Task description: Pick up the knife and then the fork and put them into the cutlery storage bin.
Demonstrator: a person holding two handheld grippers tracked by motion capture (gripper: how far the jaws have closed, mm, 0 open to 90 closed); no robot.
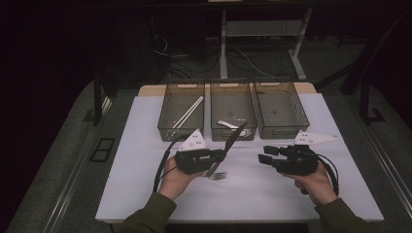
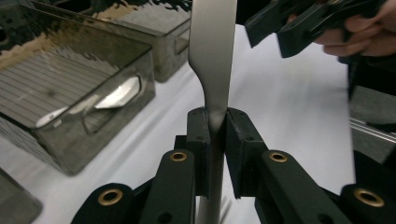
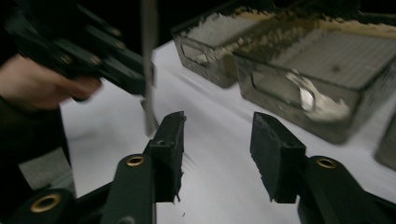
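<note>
Fork, slim silver metal (image 1: 227, 148): you hold it by the narrow part of its shaft in your left black two-jaw gripper (image 1: 219, 156), jaws pressed flat against both sides of the metal. From the high view its handle rises toward 1 o'clock from the grip and crosses the front rim of the middle bin, while the tines hang toward 6 o'clock, just above the white table mat (image 1: 145, 160). In the left gripper view the fork (image 2: 214, 70) stands nearly upright out of the clamp (image 2: 215, 128), widening toward 12 o'clock.

Right black two-jaw gripper (image 1: 265, 155): you keep it at 3 o'clock of the fork, near it but apart, pointing toward your left gripper. In the right gripper view its jaws (image 3: 217, 154) stand wide, with nothing between them; the fork shaft (image 3: 149, 70) shows blurred at 11 o'clock.

Three smoky translucent plastic bins, in a row at 12 o'clock of both grippers:
- left bin (image 1: 180, 112), holding long white sticks (image 1: 189, 112);
- middle bin (image 1: 232, 114), holding a pale utensil (image 1: 227, 124) at its front wall, its kind too blurred to tell;
- right bin (image 1: 281, 111).

Mat lies on a pale wooden tabletop (image 1: 150, 89).
</note>
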